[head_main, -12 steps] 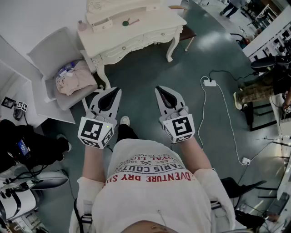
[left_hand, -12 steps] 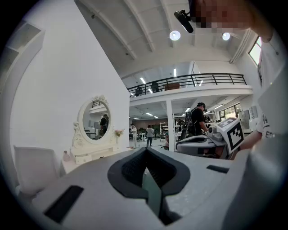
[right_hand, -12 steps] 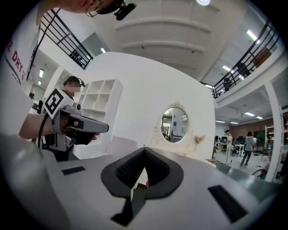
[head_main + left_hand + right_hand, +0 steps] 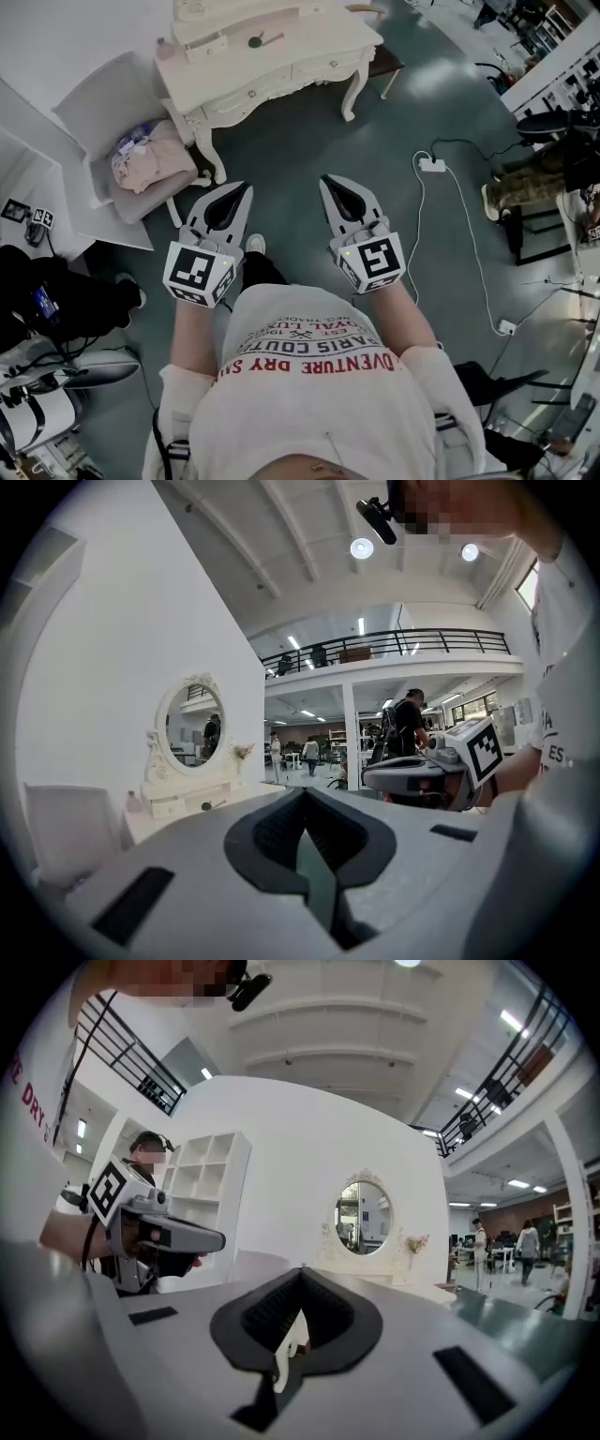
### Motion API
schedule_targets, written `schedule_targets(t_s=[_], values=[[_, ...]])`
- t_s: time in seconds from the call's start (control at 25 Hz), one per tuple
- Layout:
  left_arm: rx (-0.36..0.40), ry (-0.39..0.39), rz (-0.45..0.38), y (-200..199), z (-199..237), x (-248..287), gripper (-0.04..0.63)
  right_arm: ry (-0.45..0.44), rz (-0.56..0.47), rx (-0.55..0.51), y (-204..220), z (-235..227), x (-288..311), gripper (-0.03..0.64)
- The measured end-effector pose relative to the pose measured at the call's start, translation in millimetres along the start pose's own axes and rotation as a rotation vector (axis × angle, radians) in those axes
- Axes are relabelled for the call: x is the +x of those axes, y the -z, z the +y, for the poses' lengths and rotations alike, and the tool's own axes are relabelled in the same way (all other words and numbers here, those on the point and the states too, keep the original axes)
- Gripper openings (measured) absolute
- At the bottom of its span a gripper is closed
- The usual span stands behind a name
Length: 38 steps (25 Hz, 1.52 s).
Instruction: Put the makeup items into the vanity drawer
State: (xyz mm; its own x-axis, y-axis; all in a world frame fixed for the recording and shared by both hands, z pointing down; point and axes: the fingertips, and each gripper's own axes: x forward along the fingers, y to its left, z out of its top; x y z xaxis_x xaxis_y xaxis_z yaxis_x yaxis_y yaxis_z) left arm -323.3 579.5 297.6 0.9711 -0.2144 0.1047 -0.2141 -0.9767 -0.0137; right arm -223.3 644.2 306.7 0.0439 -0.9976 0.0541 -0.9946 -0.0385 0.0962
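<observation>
While standing well short of the vanity counter (image 4: pixel 314 39) ahead; makeup items (image 4: pixel 259 41) atop it slightly nearer left gripper (image 4: pixel 242 192) than right gripper (image 4: pixel 329 187); both pairs of fingers pressed together, empty.

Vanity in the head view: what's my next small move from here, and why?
Probably step forward toward the vanity. It stands well ahead of you, its drawers look closed, and the left tongs and right tongs are both shut and empty, held close to your body and out of reach of it.
</observation>
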Motion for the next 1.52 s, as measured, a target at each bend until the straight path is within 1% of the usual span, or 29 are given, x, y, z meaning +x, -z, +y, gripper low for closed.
schedule_targets(t_s=[0.12,0.36,0.48,0.64,0.84,1.04,1.16,1.28,1.4,1.52], values=[[-0.002,0.006,0.007,3.2,-5.4,7.6,0.006,-0.023,-0.011,0.041,3.0,-4.2,-3.1,-0.002],[-0.001,0.02,0.035,11.7,-2.1,32.5,0.006,-0.024,0.005,0.035,12.7,-21.7,9.3,-0.002],[0.005,0.036,0.04,13.8,9.9,52.2,0.006,-0.01,0.014,0.04,18.8,-36.6,27.4,-0.002],[0.006,0.062,0.028,12.9,42.8,89.1,0.006,0.008,0.014,0.03,22.3,-59.8,68.3,-0.002],[0.018,0.09,0.029,6.8,99.4,146.0,0.006,0.038,0.036,0.02,22.3,-97.3,135.9,-0.002],[0.028,0.127,0.029,-2.2,186.6,207.2,0.006,0.07,0.057,0.012,20.3,-133.2,236.5,-0.002],[0.025,0.129,0.026,-10.0,244.0,239.5,0.006,0.08,0.066,0.017,17.9,-150.1,296.8,-0.002],[0.018,0.132,0.03,-15.1,291.7,264.6,0.006,0.098,0.082,0.041,17.6,-166.6,347.2,-0.002],[0.01,0.128,0.034,-15.5,332.6,286.0,0.006,0.099,0.101,0.061,19.1,-178.9,391.1,-0.002],[-0.012,0.113,0.043,-9.6,365.7,301.7,0.006,0.082,0.129,0.064,25.9,-185.0,427.8,-0.002]])
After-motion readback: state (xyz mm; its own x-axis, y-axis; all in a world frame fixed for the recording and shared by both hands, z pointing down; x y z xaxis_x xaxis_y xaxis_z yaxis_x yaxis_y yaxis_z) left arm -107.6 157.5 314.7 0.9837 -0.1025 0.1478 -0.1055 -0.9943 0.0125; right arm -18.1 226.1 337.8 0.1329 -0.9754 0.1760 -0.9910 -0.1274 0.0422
